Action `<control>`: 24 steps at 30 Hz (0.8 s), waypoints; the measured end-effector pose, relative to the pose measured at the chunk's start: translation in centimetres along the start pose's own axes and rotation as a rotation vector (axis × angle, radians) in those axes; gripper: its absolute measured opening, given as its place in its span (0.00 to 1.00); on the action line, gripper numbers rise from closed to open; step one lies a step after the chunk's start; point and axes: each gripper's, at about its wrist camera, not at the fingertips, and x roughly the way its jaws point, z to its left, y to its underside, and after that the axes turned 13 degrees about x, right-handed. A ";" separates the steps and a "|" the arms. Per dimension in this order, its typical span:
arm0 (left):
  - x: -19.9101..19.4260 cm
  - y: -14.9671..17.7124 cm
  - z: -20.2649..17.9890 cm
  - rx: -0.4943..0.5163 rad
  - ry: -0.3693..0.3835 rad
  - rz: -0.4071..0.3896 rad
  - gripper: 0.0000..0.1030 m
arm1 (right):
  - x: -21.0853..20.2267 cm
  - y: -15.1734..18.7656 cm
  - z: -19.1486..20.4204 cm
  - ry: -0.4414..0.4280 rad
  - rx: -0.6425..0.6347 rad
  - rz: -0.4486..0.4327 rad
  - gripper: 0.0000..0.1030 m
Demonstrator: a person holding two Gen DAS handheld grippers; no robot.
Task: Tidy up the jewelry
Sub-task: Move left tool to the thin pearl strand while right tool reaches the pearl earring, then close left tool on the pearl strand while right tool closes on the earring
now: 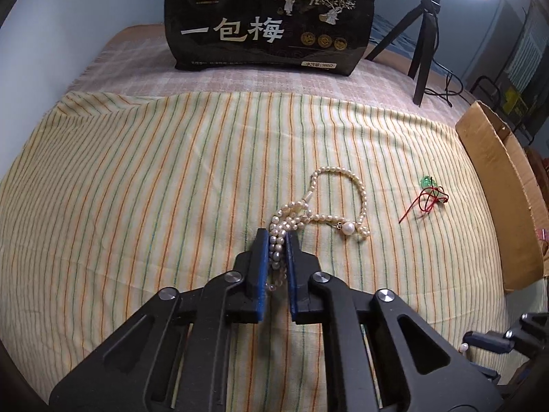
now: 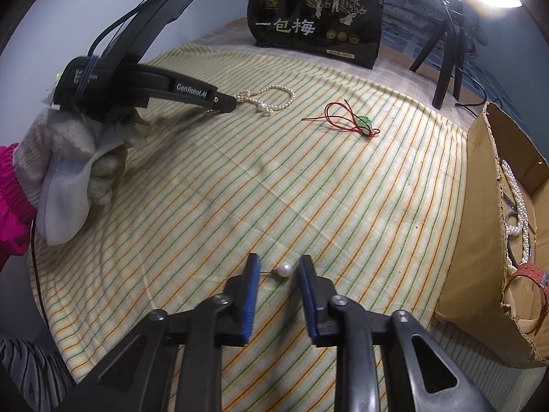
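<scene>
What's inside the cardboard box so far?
In the cardboard box the right wrist view shows a pearl strand, a dark ring-shaped piece and an orange-red strap. The box wall hides the rest of its floor.

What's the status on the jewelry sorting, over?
Left gripper shut on pearl necklace. Right gripper open around single pearl earring, pads not touching. Green pendant on red cord loose on cloth. Path to cardboard box unobstructed.
</scene>
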 end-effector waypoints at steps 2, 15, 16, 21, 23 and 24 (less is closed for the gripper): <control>-0.1 0.0 0.0 -0.005 0.003 -0.002 0.05 | 0.0 0.0 0.0 -0.001 0.005 -0.002 0.17; -2.1 0.4 0.5 -0.033 0.013 -0.029 0.05 | -0.9 0.1 -0.2 -0.043 0.053 -0.020 0.17; -2.3 0.3 0.5 -0.034 0.014 -0.033 0.05 | -1.1 0.2 -0.2 -0.044 0.054 -0.023 0.17; -3.7 0.2 0.8 -0.051 0.020 -0.059 0.05 | -2.2 0.2 -0.1 -0.047 0.058 -0.039 0.17; -4.4 0.2 0.8 -0.055 0.018 -0.069 0.05 | -2.7 0.2 -0.1 -0.049 0.060 -0.045 0.17; -4.7 0.2 0.8 -0.056 0.018 -0.073 0.05 | -3.0 0.2 -0.1 -0.051 0.062 -0.049 0.17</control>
